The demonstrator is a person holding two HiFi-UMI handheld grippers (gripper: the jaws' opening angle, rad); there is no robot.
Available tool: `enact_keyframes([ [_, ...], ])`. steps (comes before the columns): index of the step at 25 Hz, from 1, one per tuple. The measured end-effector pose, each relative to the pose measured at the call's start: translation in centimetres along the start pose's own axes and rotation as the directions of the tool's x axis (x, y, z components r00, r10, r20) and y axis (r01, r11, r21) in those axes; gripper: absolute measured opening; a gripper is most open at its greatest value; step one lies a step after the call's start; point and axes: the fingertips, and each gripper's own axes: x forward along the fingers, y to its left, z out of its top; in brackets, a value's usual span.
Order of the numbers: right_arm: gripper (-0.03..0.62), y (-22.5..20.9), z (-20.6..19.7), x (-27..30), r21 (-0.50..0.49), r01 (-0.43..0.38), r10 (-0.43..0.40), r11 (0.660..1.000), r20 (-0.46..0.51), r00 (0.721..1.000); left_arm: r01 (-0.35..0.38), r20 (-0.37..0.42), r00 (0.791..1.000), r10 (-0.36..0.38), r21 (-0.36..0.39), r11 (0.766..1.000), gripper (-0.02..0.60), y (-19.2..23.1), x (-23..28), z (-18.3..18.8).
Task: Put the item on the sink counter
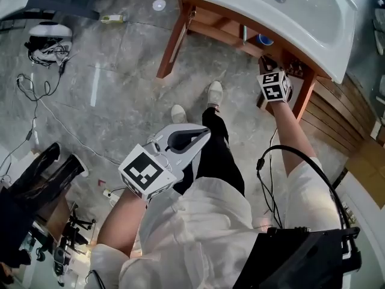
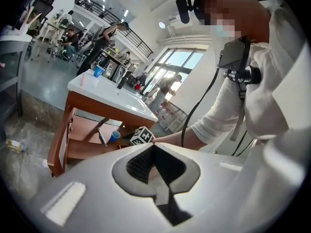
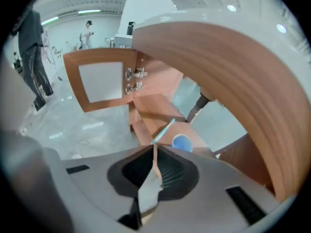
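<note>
just beyond r gripper [image 3: 154,148]: blue cup [image 3: 181,142]

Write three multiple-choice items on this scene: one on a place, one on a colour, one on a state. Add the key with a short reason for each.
1. Where does the cup stand?
A) on the floor
B) on the shelf under the sink
C) on the sink's counter

2. What colour is the cup?
A) red
B) yellow
C) blue

3. How do the jaws of the right claw stand?
A) together, holding nothing
B) wide apart
C) clamped on the cup

Key:
1 B: the right gripper view shows it on the wooden shelf below the sink.
2 C: it shows blue in all three views.
3 A: the tips meet, and the cup stands beyond them.
</note>
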Motion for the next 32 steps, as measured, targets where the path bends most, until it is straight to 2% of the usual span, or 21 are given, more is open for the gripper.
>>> enact_keyframes([
  [3, 0.009, 3.3, 0.3, -4.3, 0.119, -0.075, 0.073, 0.990, 0.025, 0.997, 0.018, -0.007, 1.000, -0.018, 0.033, 0.999, 0.005, -1.6, -1.6, 1.0],
  [6, 0.006, 6.8, 1.7, -9.7, 0.197, -0.141, 0.129, 0.970, 0.068, 0.989, 0.037, 0.010, 0.999, -0.038, 0.045, 0.998, 0.005, -3.0, -3.9, 2.3],
  [10, 0.005, 9.5, 5.2, -17.8, 0.300, -0.193, 0.143, 0.934, 0.181, 0.973, 0.096, -0.009, 0.995, -0.096, 0.122, 0.988, 0.005, -4.7, -5.6, 3.5],
  [13, 0.005, 11.8, 8.0, -23.8, 0.283, -0.231, 0.161, 0.931, 0.250, 0.955, 0.148, -0.068, 0.988, -0.138, 0.170, 0.974, 0.005, -6.1, -6.3, 3.1],
  [15, 0.005, 13.9, 9.0, -27.4, 0.266, -0.263, 0.186, 0.928, 0.281, 0.941, 0.156, -0.096, 0.985, -0.141, 0.178, 0.971, 0.005, -7.2, -6.8, 2.9],
  [19, 0.005, 15.0, 10.1, -32.9, 0.286, -0.281, 0.175, 0.916, 0.345, 0.922, 0.156, -0.058, 0.987, -0.148, 0.171, 0.973, 0.005, -9.5, -7.3, 4.4],
  [22, 0.005, 15.1, 10.4, -36.3, 0.300, -0.272, 0.147, 0.914, 0.381, 0.913, 0.156, -0.050, 0.987, -0.150, 0.166, 0.974, 0.005, -11.4, -7.7, 4.1],
  [27, 0.006, 15.8, 9.8, -41.3, 0.275, -0.263, 0.127, 0.925, 0.430, 0.894, 0.147, -0.092, 0.987, -0.132, 0.172, 0.974, 0.005, -14.5, -7.8, 1.7],
  [32, 0.006, 17.1, 6.8, -45.1, 0.292, -0.263, 0.110, 0.919, 0.451, 0.886, 0.149, -0.091, 0.987, -0.132, 0.214, 0.965, 0.005, -18.8, -7.0, 1.0],
])
